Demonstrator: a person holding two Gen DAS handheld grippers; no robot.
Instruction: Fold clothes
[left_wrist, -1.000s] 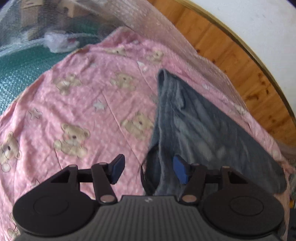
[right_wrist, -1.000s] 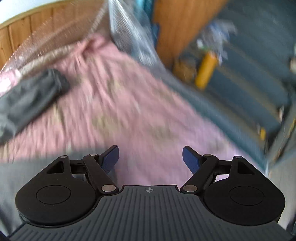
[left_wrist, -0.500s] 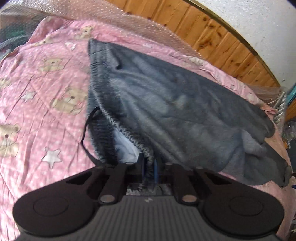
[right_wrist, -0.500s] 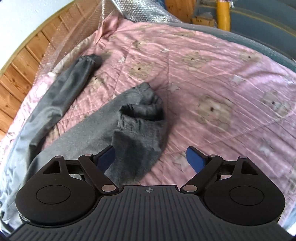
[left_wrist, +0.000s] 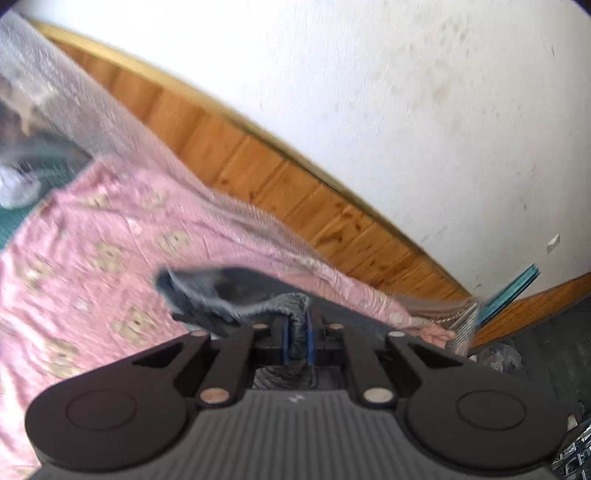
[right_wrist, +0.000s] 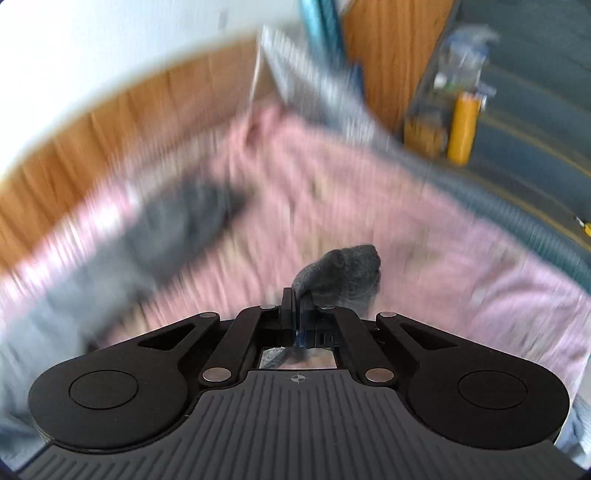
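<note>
**Both claws clamped on the grey trousers, garment coming off the bed**

Left gripper (left_wrist: 297, 338): jaws nearly together, blue pads pinching a bunched ribbed band of the grey trousers (left_wrist: 236, 291), probably the waistband. Cloth fills the gap and spills forward and to the left of the jaws, apparently hanging above the pink bear-print sheet (left_wrist: 85, 254).

Right gripper (right_wrist: 297, 314): jaws fully together on a thin pinch of the same grey fabric, likely a leg end. A knob of cloth bulges up just past the fingertips. The other leg (right_wrist: 177, 221) trails away to the left across the sheet; view is heavily blurred, so can't tell how much of it rests on the bed.

Beyond: bubble wrap (left_wrist: 74, 110) along the bed's far edge, wood panelling (left_wrist: 295, 192) under a white wall.

Step, as I read it: pick-up done, garment held at two ends, ready to be spread before the first fold.

Next move calls for:
- pull the hands apart to take out slack
- lay it flat on the sheet, legs aligned
- watch the right pinch; it's thin and could slip under tension
</note>
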